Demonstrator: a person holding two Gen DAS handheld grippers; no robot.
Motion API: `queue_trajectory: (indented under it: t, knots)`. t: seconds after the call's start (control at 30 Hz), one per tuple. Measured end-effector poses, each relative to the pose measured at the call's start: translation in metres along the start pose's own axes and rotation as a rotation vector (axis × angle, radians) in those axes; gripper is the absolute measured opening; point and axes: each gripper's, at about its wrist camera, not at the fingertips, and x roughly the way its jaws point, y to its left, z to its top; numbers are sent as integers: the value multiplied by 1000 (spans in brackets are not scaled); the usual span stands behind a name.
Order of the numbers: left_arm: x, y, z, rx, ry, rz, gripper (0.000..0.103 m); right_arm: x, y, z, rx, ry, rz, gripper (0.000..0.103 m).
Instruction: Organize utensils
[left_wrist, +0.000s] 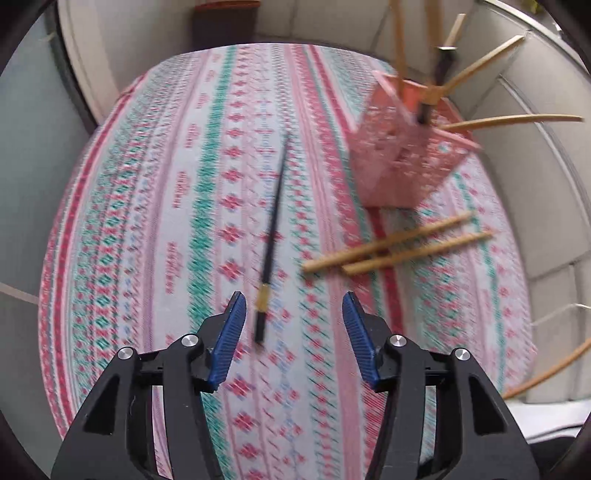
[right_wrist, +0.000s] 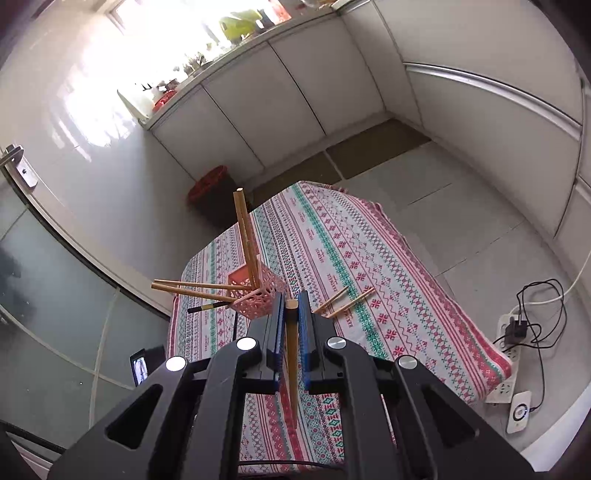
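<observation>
A black chopstick (left_wrist: 273, 221) with a gold band lies on the patterned tablecloth (left_wrist: 147, 221). My left gripper (left_wrist: 293, 297) hangs open over its near end, pads clear of it. To the right stands a pink lattice basket (left_wrist: 402, 158) holding several wooden chopsticks and one black one. Two wooden chopsticks (left_wrist: 399, 245) lie loose beside the basket. In the right wrist view my right gripper (right_wrist: 291, 295) is shut on a wooden chopstick (right_wrist: 292, 354), raised above the table near the basket (right_wrist: 258, 299). The loose pair (right_wrist: 347, 299) lies just beyond it.
The table is small, with its cloth edges close on all sides. A power strip with cables (right_wrist: 513, 328) lies on the floor to the right. A red bin (right_wrist: 208, 182) stands past the far corner, and white cabinets (right_wrist: 295, 92) line the walls.
</observation>
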Motion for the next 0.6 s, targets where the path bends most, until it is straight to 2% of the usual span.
queue_trajectory:
  t: [0.1,0.17,0.2,0.23,0.27,0.33,0.43,0.5,0.6]
  knots:
    - [15,10,2,2,0,75,57,4,-3,3,-8,-8,1,7]
    - [33,19,-2,-5,56,72,55,6,-4,4,-8,-5,8,7]
    - [34,18,-5,15,45,78,53,8,-4,3,-10,-6,9,7]
    - [33,13,-9,68,19,117,39,9,-4,3,-10,-4,10,7]
    - [32,10,-11,89,19,105,7,11,-4,2,-7,2,15,7]
    - [26,11,-17,87,45,94,6,12,-3,1,-4,10,23,7]
    - [0,25,-31,67,33,101,6,8,2,2,-9,8,41,7]
    - [-29,34,-36,55,-10,80,6,0,7,3,-22,-3,62,7]
    - [-94,46,-44,28,-124,33,6,-13,17,8,-44,-20,95,7]
